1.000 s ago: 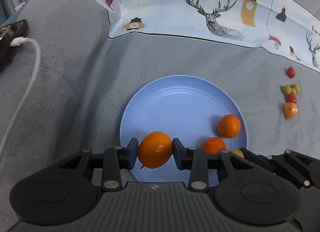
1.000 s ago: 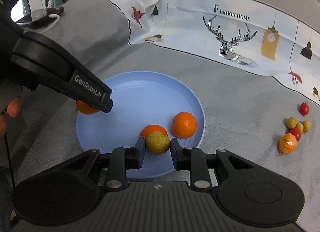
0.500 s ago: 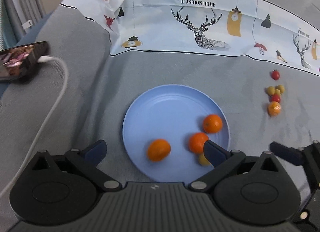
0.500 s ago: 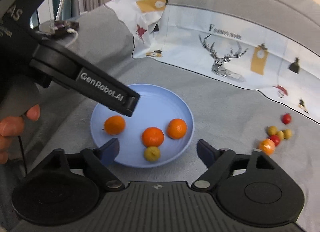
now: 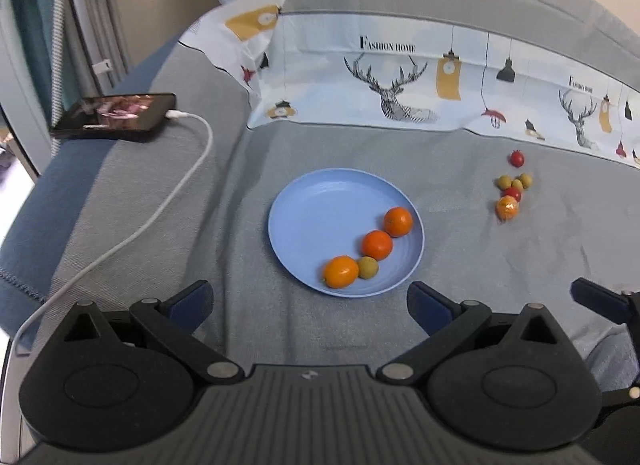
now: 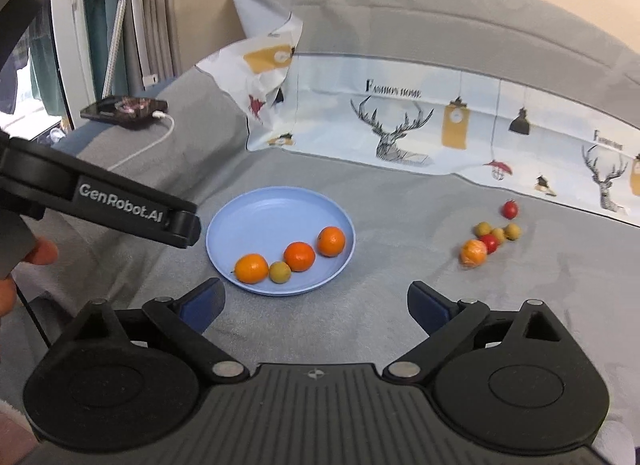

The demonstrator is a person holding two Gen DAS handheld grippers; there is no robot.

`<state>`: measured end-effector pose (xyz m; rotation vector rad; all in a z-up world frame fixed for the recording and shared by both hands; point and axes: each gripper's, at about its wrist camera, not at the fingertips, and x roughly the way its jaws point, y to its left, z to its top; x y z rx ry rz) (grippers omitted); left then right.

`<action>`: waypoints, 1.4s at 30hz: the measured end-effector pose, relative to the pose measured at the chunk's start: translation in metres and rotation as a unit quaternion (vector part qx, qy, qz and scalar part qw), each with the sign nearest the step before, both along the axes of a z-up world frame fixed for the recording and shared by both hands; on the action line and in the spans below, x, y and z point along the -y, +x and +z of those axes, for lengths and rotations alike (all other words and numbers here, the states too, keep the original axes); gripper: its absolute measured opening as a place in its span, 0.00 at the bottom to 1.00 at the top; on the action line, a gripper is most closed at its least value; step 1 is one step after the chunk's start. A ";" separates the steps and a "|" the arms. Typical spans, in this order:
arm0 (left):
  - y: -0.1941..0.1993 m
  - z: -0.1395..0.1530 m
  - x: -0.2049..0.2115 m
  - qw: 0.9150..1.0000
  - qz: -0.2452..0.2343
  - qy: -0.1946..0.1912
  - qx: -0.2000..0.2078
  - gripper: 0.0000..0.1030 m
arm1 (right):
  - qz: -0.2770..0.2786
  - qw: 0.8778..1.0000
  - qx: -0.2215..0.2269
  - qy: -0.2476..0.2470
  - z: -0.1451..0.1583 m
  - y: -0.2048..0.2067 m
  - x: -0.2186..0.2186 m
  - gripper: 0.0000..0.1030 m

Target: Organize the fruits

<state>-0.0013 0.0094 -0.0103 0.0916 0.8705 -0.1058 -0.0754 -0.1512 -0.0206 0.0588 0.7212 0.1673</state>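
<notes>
Both grippers wide, empty — phone (cabled) beyond plate.

Soft, even indoor light, faint shadows, slight motion blur, and strong fisheye bending at the edges.

Each gripper, left gripper and right gripper, is matte black plastic: a ribbed grey-black centre body with a small cross mark, two round discs flanking it, angled link arms pinned with silver screws, and dark blue pads on the fingertips. Seen from the right wrist, the left gripper's finger reads "GenRobot.AI" in white.
</notes>
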 end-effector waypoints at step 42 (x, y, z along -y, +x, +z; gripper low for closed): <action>-0.050 0.037 -0.013 0.998 -0.007 -0.026 0.054 1.00 | 0.006 0.997 0.075 -0.009 0.038 -0.056 -0.001 0.95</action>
